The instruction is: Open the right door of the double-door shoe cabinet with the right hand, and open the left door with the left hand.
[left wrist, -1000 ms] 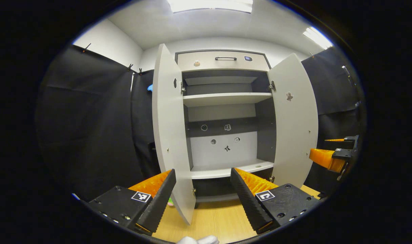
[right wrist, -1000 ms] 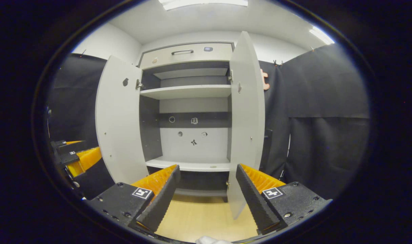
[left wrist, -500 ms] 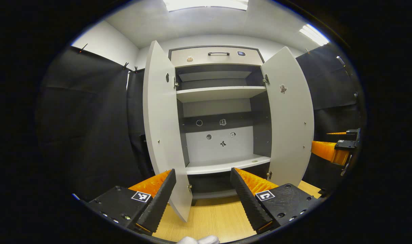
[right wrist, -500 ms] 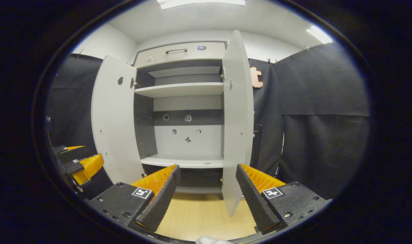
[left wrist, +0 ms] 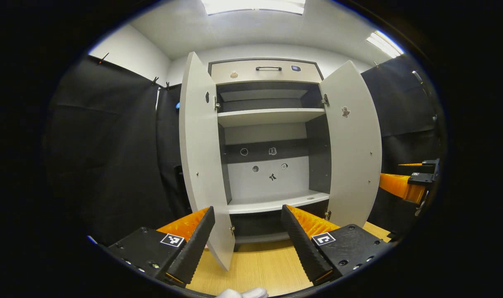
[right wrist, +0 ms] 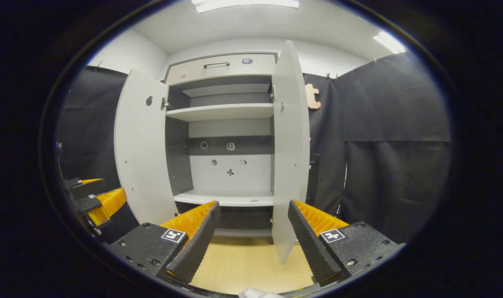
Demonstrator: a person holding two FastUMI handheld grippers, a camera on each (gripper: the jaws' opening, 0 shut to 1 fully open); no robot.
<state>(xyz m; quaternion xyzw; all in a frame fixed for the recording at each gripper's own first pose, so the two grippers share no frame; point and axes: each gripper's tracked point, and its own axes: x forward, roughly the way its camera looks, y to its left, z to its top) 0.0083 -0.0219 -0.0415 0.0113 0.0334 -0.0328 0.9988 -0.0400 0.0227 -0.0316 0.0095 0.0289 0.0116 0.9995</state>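
While both doors stand swung out: the shoe cabinet [left wrist: 272, 136] is open to the front, its inside in plain sight.
Left door: the left door [left wrist: 200, 165] is swung wide toward the camera in the left gripper view, its lower corner hanging over the wooden floor [left wrist: 259, 271] between that gripper's fingers; in the right gripper view it [right wrist: 140, 153] faces out flat at the left.
Right door: the right door [right wrist: 291, 149] is seen nearly edge-on in the right gripper view, its bottom edge just above the floor [right wrist: 243, 265]; in the left gripper view it [left wrist: 353, 145] stands angled out at the right.
Inside: a white upper shelf [left wrist: 270, 117] and a white lower shelf [left wrist: 276, 203], with small stickers [left wrist: 272, 177] on the back panel.
Drawer: a closed drawer [left wrist: 266, 71] with a dark handle sits across the top.
Left gripper: the left gripper [left wrist: 247, 217] has its fingers spread apart, holding nothing, clear of the left door; it also shows at the left edge of the right gripper view [right wrist: 96, 198].
Right gripper: the right gripper [right wrist: 253, 213] is likewise spread wide and empty, not touching the right door; it shows at the right edge of the left gripper view [left wrist: 408, 182].
Glove: a bit of white glove [left wrist: 241, 293] peeks in at the bottom.
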